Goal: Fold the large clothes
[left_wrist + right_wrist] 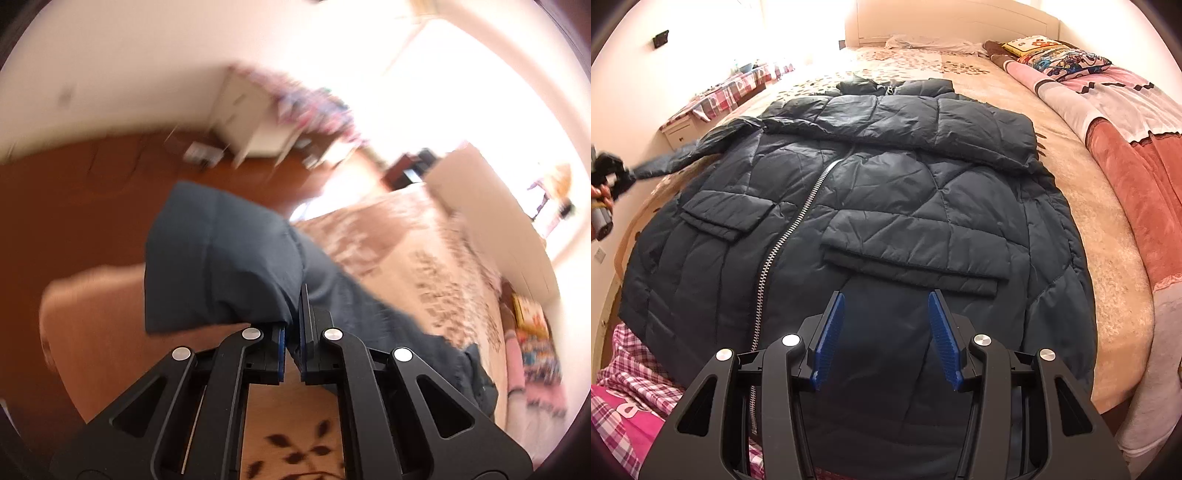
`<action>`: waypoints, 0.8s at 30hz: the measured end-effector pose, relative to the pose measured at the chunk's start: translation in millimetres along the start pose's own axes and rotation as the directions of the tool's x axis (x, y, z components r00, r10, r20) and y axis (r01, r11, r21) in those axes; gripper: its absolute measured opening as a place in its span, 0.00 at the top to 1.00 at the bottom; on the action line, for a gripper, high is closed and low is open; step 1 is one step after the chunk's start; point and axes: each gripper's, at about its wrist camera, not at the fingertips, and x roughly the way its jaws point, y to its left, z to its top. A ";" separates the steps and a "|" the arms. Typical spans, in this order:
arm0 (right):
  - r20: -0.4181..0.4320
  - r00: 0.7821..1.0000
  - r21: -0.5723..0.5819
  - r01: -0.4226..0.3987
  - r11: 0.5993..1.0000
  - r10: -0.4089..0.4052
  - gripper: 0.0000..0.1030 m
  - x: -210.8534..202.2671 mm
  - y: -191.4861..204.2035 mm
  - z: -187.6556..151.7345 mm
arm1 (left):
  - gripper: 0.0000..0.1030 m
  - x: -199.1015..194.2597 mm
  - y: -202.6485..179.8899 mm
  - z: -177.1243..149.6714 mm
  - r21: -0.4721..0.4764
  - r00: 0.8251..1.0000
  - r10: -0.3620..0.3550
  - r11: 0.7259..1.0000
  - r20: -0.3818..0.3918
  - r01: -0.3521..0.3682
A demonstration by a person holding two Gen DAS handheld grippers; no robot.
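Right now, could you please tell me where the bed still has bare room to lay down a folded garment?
Free: the beige leaf-patterned bedspread between the dark quilted puffer jacket's collar and the headboard, and the strip between the jacket and the pink-and-rust blanket. Crowded: the middle under the jacket, the cushions corner, and the pink checked cloth.

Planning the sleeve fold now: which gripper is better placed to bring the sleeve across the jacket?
Left. The left gripper is already shut on the sleeve. The right gripper hangs open over the jacket hem, holding nothing.
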 end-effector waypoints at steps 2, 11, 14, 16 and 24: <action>0.013 1.000 0.010 -0.006 1.000 0.006 0.53 -2.5 -2.4 -0.3 | 0.96 -23.5 -31.0 11.6 0.101 0.996 -0.069 0.993 0.055 0.064; 0.076 0.997 0.114 -0.025 0.993 0.016 0.53 -14.2 -31.3 -3.0 | 0.96 -127.3 -212.4 -36.1 0.607 0.867 -0.498 0.685 -0.015 0.404; 0.097 0.995 0.156 -0.027 0.987 0.012 0.53 -17.6 -46.2 -5.3 | 0.96 -126.5 -261.9 -94.7 0.666 0.821 -0.540 0.546 -0.185 0.509; 0.106 0.994 0.179 -0.025 0.983 0.006 0.53 -19.6 -54.9 -7.7 | 0.96 -115.4 -283.8 -131.9 0.668 0.799 -0.527 0.488 -0.287 0.562; 0.108 0.994 0.247 -0.023 0.969 -0.004 0.53 -20.3 -85.0 -16.0 | 0.69 -32.8 -304.6 -280.1 0.674 0.789 -0.226 0.420 -0.571 0.608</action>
